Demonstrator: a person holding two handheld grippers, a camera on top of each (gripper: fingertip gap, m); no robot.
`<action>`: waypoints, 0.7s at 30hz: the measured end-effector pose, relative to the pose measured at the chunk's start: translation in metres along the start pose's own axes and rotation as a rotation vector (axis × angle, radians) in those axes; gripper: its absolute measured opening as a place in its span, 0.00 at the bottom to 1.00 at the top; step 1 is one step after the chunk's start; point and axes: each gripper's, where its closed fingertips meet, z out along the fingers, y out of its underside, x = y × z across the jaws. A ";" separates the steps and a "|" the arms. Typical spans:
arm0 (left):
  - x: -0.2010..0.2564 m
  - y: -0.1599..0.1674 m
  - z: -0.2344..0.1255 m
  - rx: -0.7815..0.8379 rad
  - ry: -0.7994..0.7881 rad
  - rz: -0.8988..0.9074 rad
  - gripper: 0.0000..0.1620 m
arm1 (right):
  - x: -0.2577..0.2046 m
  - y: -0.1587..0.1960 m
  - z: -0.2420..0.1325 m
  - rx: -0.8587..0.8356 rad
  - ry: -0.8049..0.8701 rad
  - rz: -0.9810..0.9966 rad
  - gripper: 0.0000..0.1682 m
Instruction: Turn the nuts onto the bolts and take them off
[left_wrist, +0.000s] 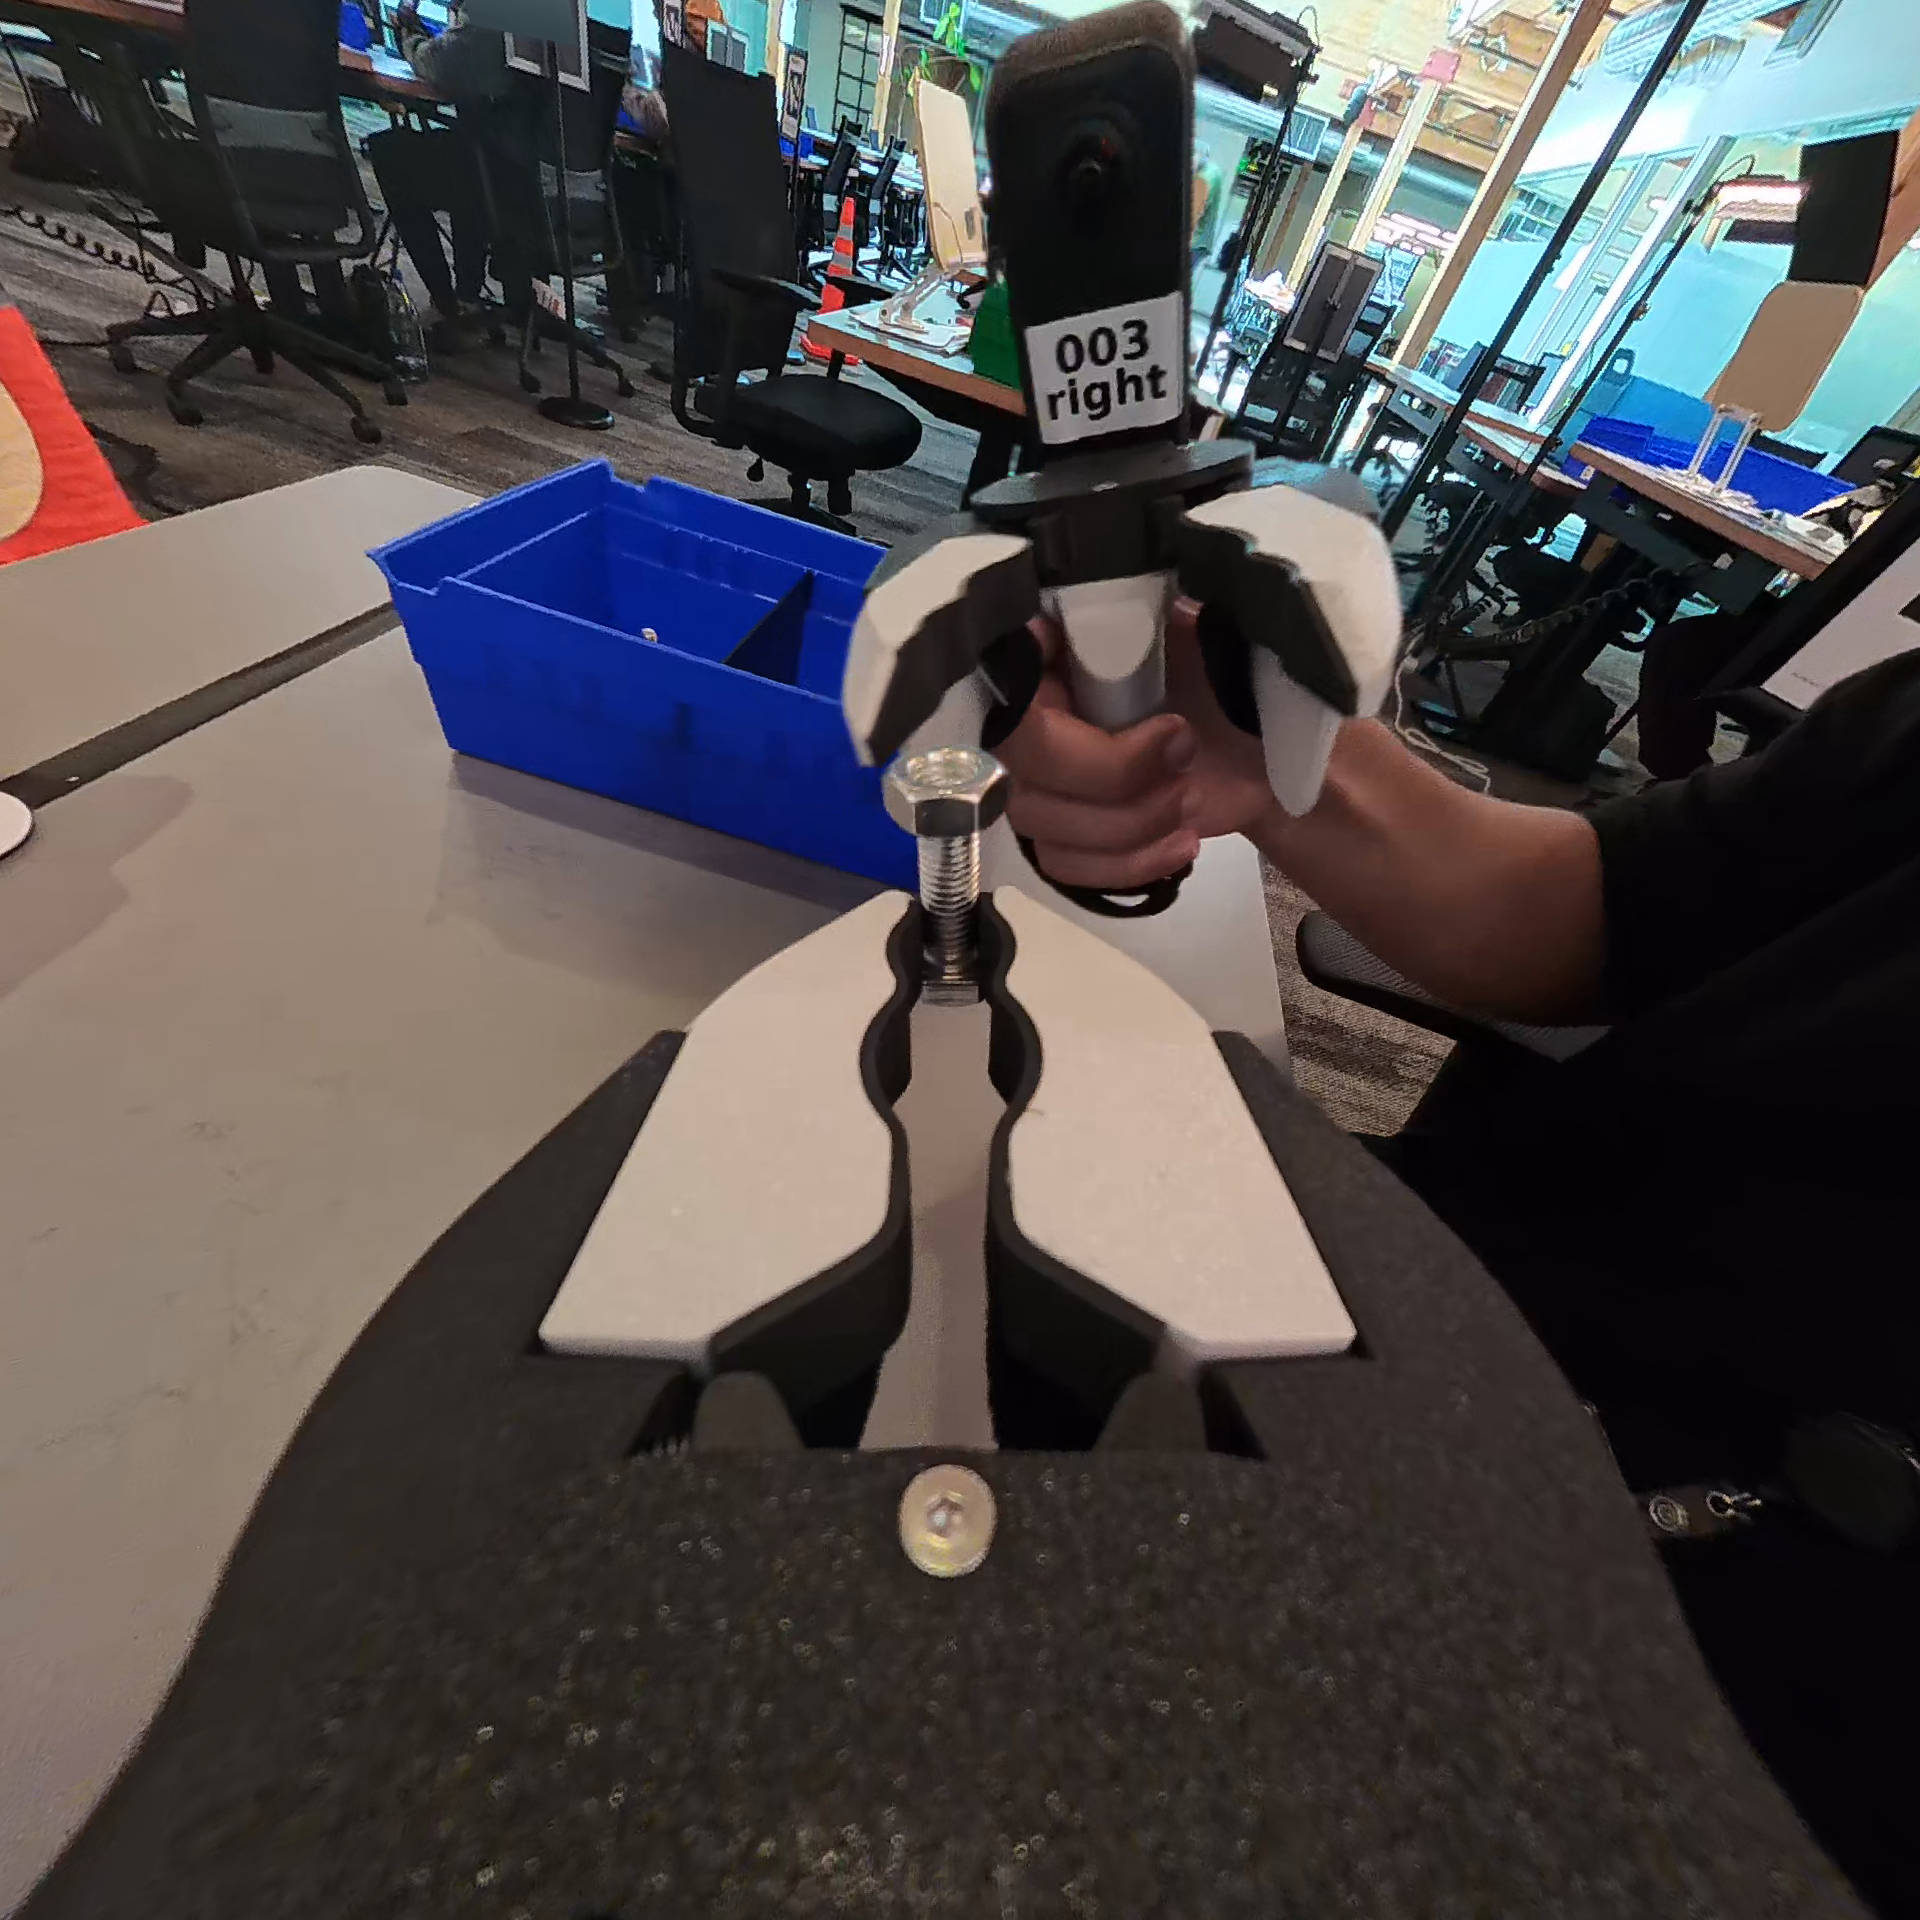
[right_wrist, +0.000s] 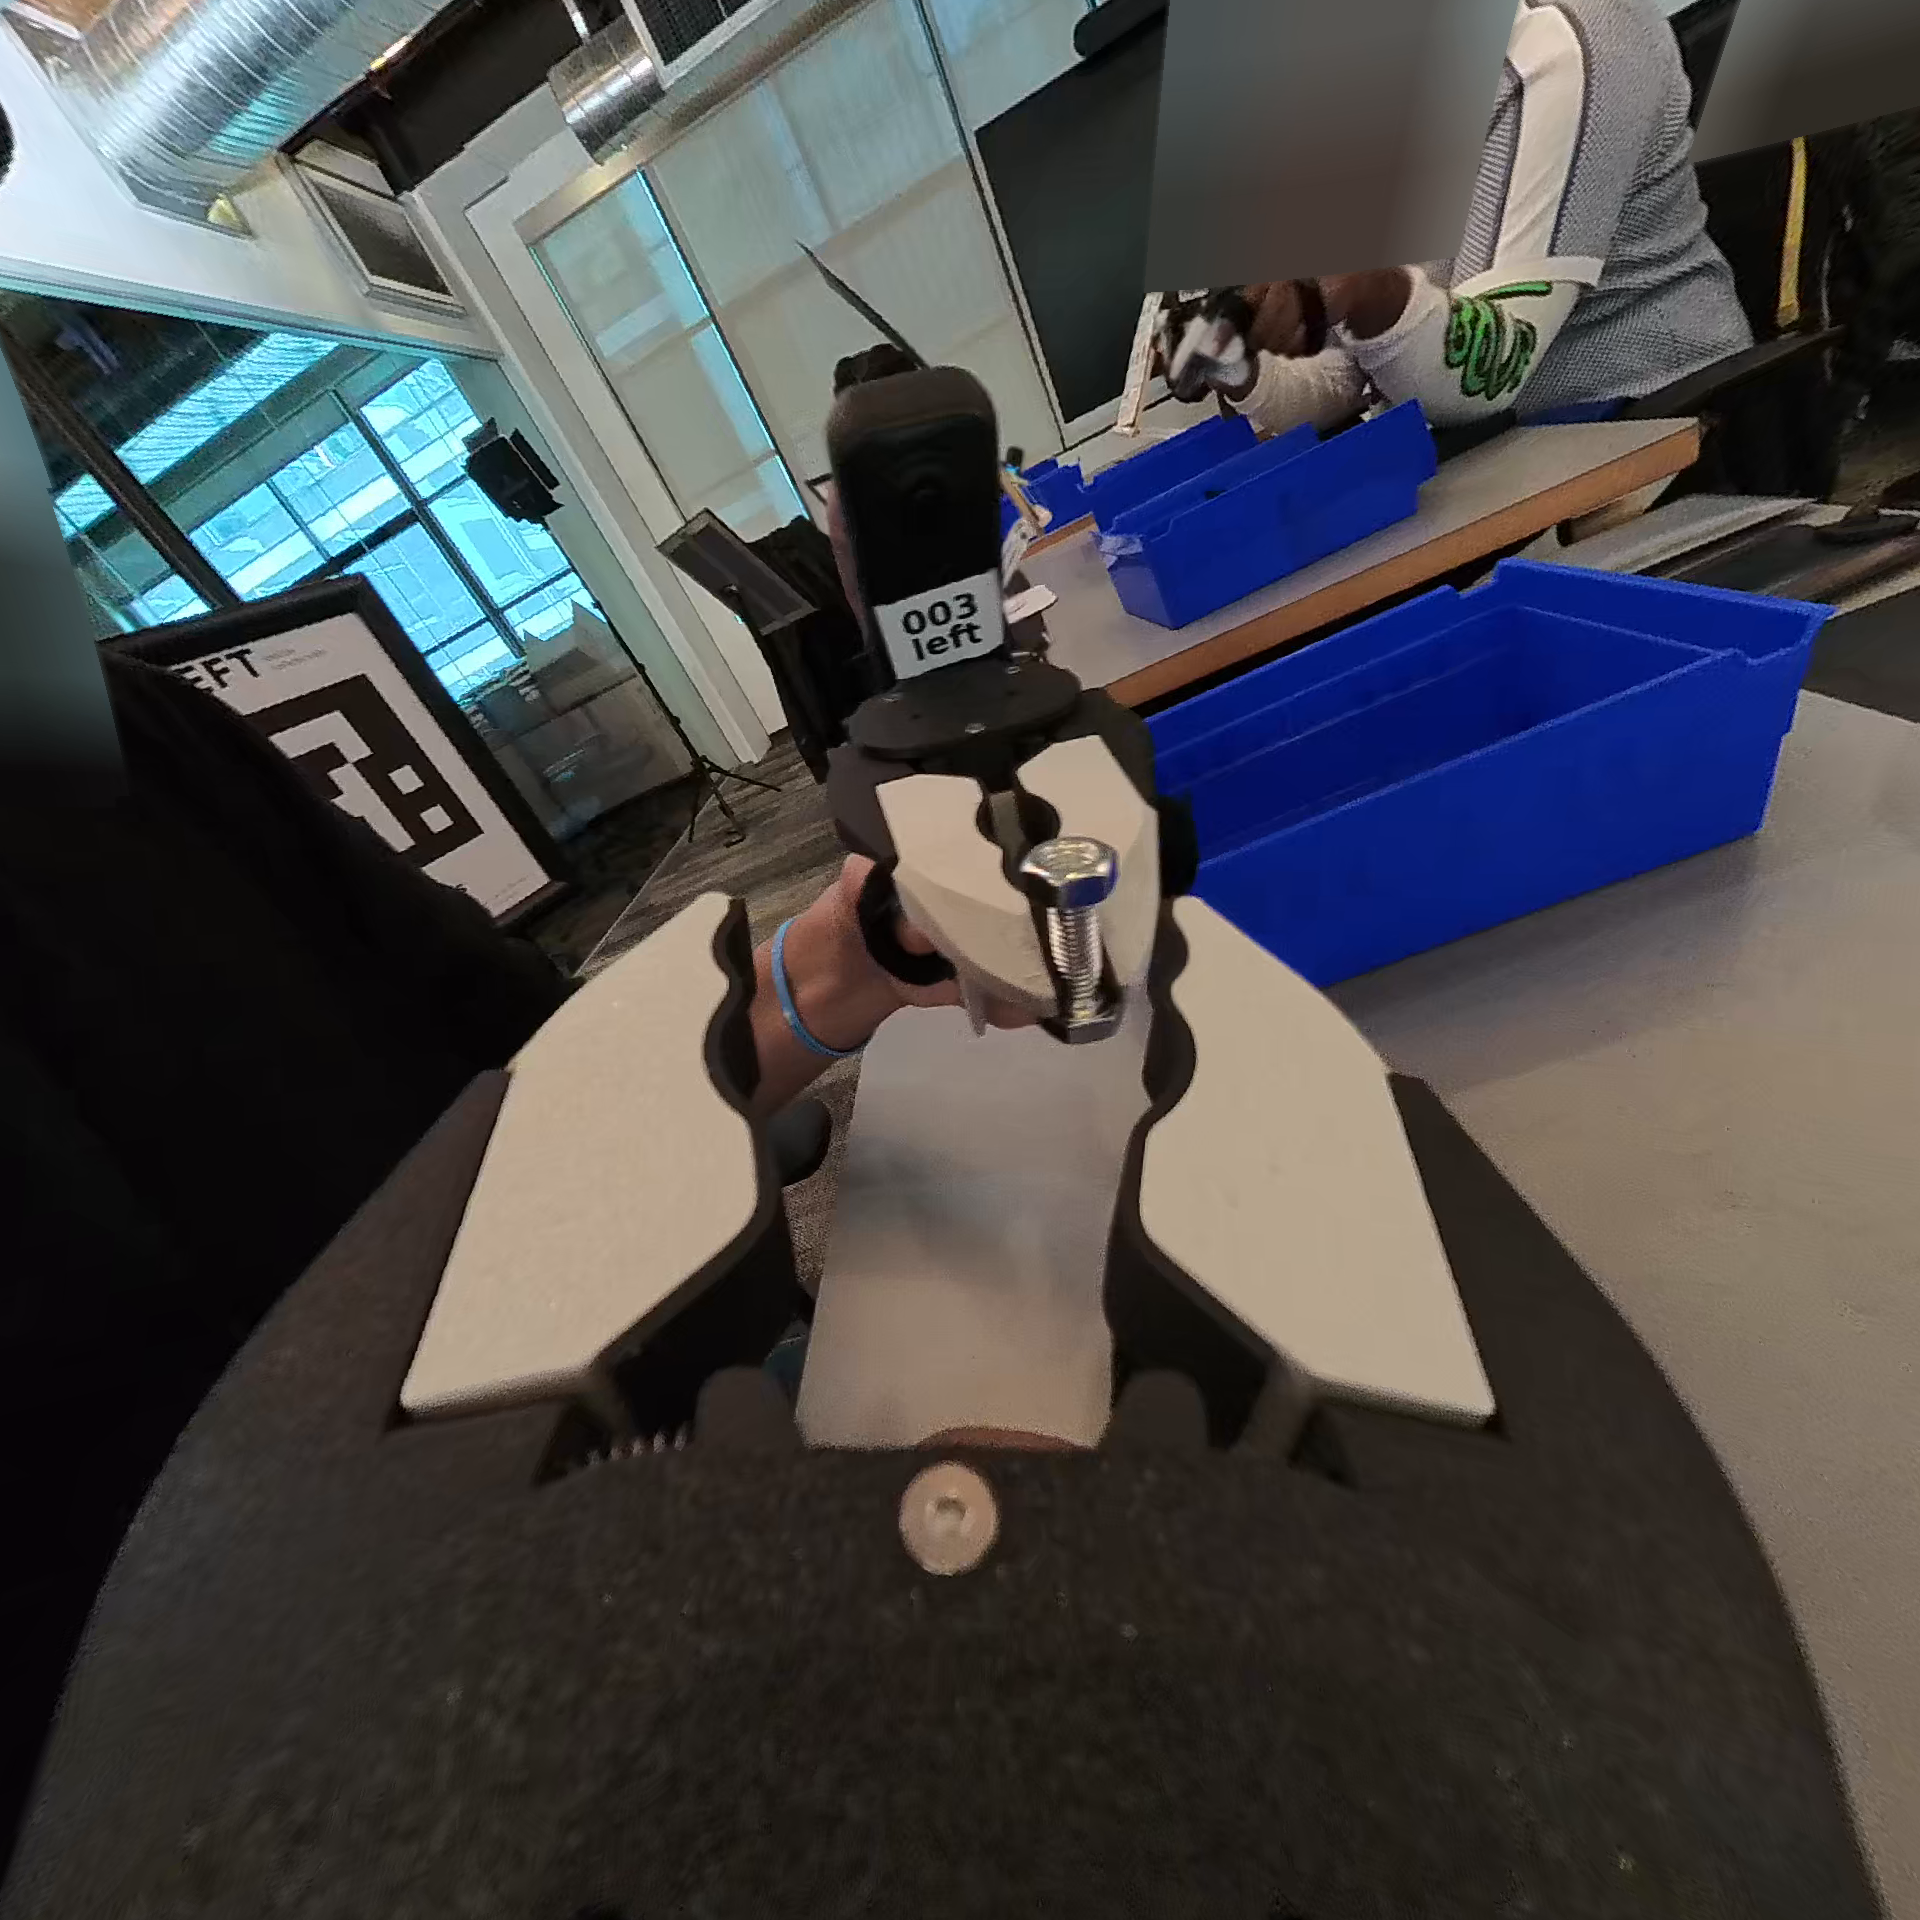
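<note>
The left gripper (left_wrist: 948, 961) is clamped on the lower end of a silver hex bolt (left_wrist: 945, 831), which stands upright with its head on top, held above the grey table (left_wrist: 260, 1039). A nut (right_wrist: 1091, 1023) sits at the low end of the thread, right between the fingertips; in the left wrist view it is mostly hidden by them. The right gripper (right_wrist: 951, 997) has its fingers wide apart and holds nothing. It faces the left one, near it, and the bolt is seen between its fingers (right_wrist: 623, 1143) but apart from them. A person's hand (left_wrist: 1122, 779) grips the handle of the right gripper. Behind the bolt a blue plastic bin (left_wrist: 644, 644) with a divider stands on the table. More blue bins (right_wrist: 1268, 509) stand on another table behind, where a second person works.
</note>
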 end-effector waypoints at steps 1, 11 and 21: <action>-0.001 0.001 0.000 -0.001 0.000 -0.002 0.05 | -0.003 0.001 0.000 0.000 -0.003 -0.005 0.43; 0.002 0.000 0.003 -0.013 -0.008 0.016 0.05 | 0.003 0.005 0.036 -0.053 -0.060 -0.002 0.47; -0.002 0.004 0.001 -0.020 -0.016 0.009 0.05 | -0.004 0.000 0.008 -0.012 -0.056 0.009 0.41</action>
